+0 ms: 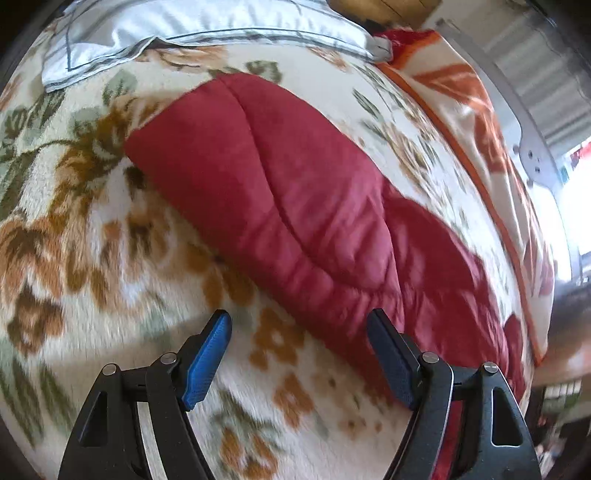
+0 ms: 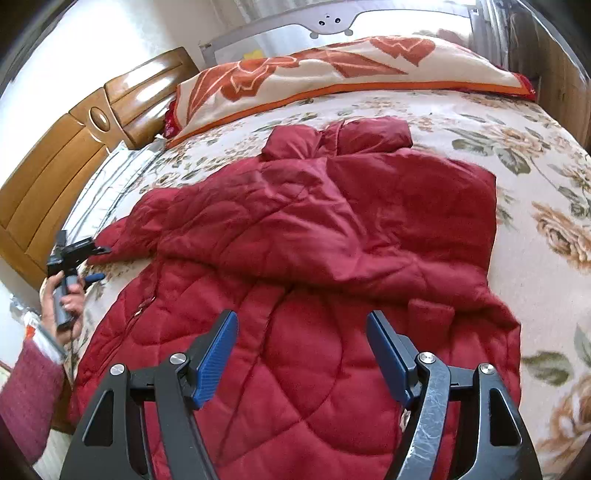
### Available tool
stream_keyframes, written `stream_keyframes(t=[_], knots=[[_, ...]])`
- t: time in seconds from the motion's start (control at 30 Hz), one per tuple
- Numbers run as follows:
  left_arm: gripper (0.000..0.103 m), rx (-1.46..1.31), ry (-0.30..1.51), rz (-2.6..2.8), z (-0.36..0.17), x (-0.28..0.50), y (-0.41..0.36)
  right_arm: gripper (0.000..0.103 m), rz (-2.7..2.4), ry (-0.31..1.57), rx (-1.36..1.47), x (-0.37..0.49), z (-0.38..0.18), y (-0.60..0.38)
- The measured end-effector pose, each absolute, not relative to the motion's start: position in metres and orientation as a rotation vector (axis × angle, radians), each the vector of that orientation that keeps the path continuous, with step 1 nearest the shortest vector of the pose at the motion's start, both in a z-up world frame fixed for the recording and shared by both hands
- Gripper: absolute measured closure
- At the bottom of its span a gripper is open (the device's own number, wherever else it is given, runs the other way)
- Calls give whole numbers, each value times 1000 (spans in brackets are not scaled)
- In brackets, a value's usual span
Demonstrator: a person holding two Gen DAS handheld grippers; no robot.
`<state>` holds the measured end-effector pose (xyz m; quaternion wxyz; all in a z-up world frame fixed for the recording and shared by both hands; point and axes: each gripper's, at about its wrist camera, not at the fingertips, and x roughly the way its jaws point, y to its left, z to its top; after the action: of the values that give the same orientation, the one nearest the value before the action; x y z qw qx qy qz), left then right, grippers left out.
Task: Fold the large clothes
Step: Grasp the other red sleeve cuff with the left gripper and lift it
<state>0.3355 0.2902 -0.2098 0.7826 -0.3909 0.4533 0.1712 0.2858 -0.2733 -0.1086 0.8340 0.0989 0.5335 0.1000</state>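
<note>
Red quilted fabric fills your left wrist view: one sleeve (image 1: 280, 192) of the coat lies stretched across a floral blanket (image 1: 92, 236) on the bed. Your left gripper (image 1: 299, 354) hovers just above it, jaws spread wide and holding nothing, one blue pad over the blanket, the other over the sleeve's edge. A pale pillow (image 1: 192, 29) lies at the far end, and an orange-patterned blanket (image 1: 491, 122) runs along the right.

Your right wrist view looks down the whole coat (image 2: 314, 266), spread on the same floral blanket, one sleeve folded across its body. Your right gripper (image 2: 301, 354) hangs over the coat's lower half, jaws apart and empty. At far left, your left hand (image 2: 64, 295) holds its gripper beside the other sleeve's cuff. A wooden headboard (image 2: 74, 147) stands behind.
</note>
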Motion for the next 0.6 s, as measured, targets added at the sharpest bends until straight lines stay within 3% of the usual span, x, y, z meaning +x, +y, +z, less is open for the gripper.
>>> stream_keyframes(t=[0.23, 0.33, 0.4, 0.47, 0.5, 0.6], knots=[[25, -879, 935, 439, -217, 353, 310, 29, 202, 1130, 240, 268, -104, -277], [30, -858, 936, 464, -221, 365, 311, 29, 186, 1125, 258, 264, -103, -282], [58, -827, 939, 474, -221, 370, 311, 29, 176, 1122, 269, 262, -102, -286], [77, -846, 931, 443, -219, 372, 313, 30, 166, 1119, 276, 260, -100, -289], [84, -853, 922, 426, -216, 371, 313, 29, 163, 1118, 276, 260, -100, -290], [91, -812, 893, 397, -200, 367, 306, 29, 159, 1112, 280, 258, -98, -294]])
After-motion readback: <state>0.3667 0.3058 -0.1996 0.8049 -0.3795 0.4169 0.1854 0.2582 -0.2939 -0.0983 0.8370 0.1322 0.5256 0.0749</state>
